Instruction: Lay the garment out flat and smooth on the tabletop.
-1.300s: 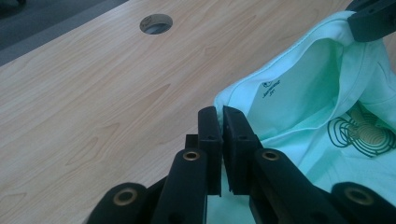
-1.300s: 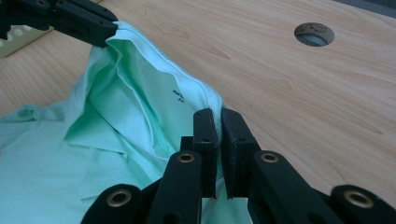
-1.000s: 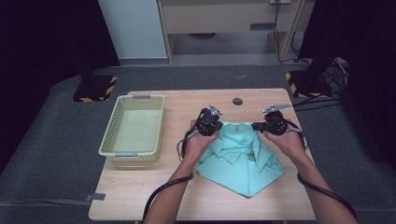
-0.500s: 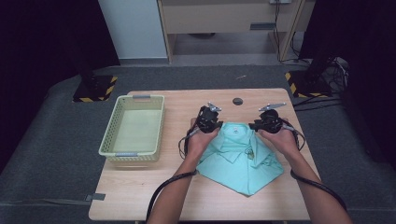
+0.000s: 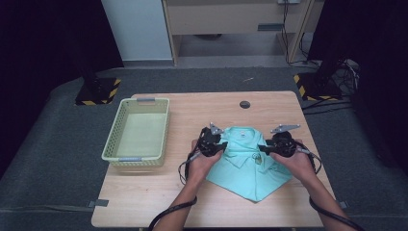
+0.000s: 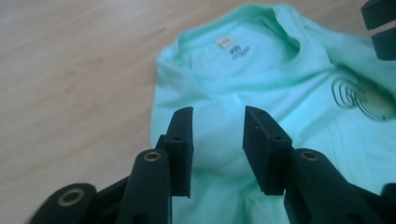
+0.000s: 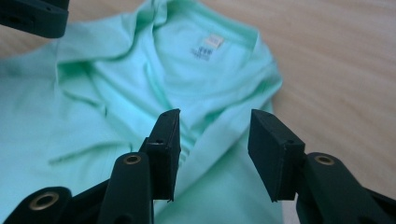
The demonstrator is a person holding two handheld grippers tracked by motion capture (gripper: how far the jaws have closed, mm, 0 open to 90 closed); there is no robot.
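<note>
From the high view, my left gripper and right gripper sit on either side of the mint shirt, which lies folded on the bench toward its near right corner; a pale basket stands near the left edge. In the left gripper view, my 2 fingers are spread apart above the shirt's shoulder, gripping nothing. In the right gripper view, my 2 fingers gape wide over the fabric below the collar, empty too.
</note>
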